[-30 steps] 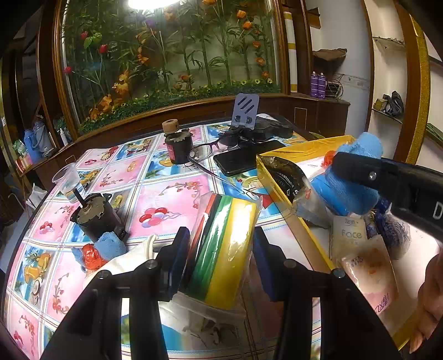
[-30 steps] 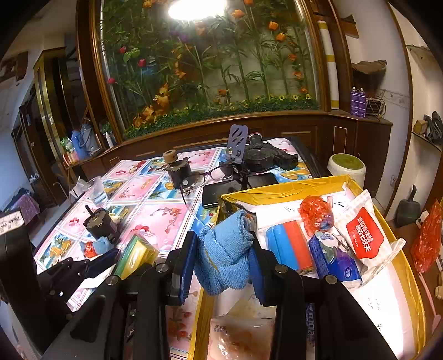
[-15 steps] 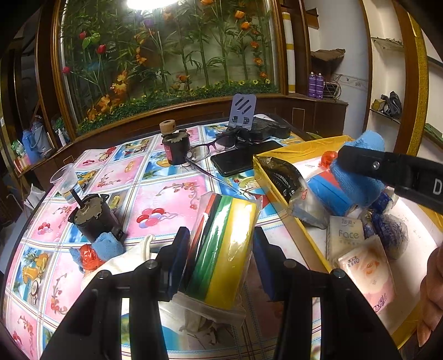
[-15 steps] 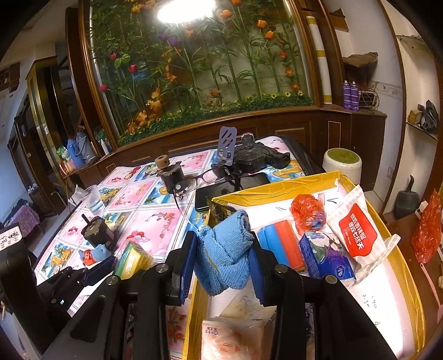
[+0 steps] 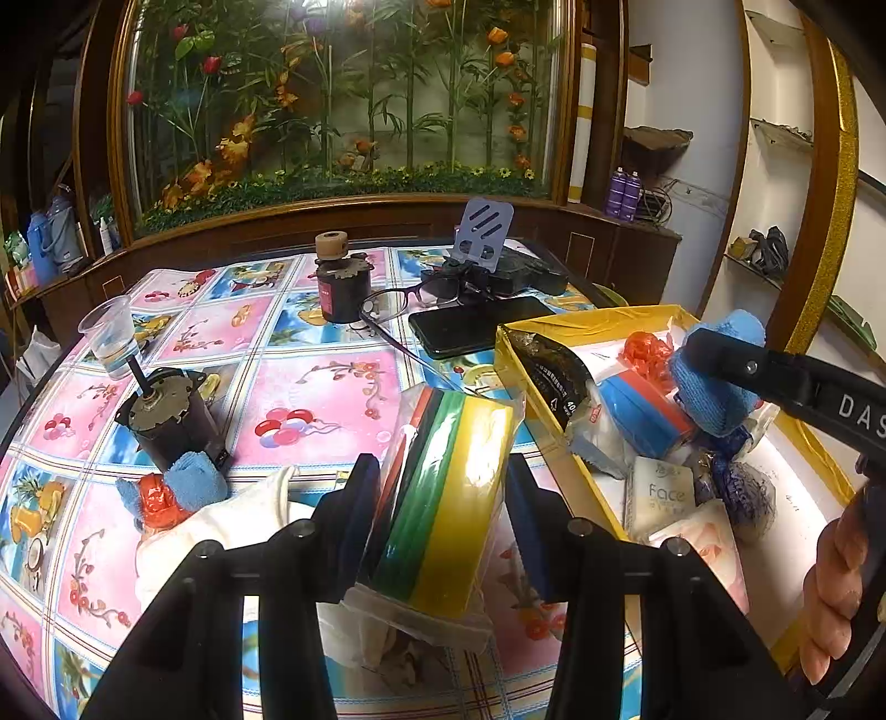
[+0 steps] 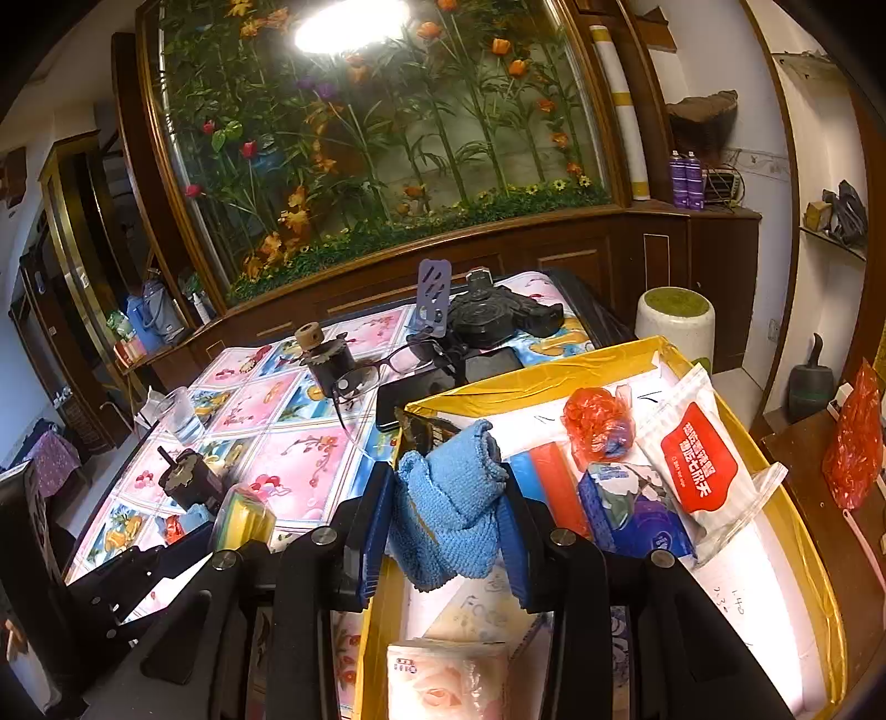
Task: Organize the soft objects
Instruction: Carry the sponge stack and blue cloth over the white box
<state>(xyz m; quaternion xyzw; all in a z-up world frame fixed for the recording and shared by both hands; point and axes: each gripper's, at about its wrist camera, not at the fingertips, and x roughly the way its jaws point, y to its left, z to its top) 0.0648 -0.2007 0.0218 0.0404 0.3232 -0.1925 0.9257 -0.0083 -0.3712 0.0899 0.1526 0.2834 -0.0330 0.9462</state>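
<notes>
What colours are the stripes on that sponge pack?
The sponge pack has red, green and yellow stripes, seen best in the left wrist view.

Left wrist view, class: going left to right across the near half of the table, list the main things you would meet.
Clear plastic cup → black motor → small blue cloth → pack of coloured sponges in the left gripper → yellow box → blue cloth held by the right gripper.

Overhead lamp (image 6: 349, 30) glare; dim room; fisheye-bent, dark corners.
</notes>
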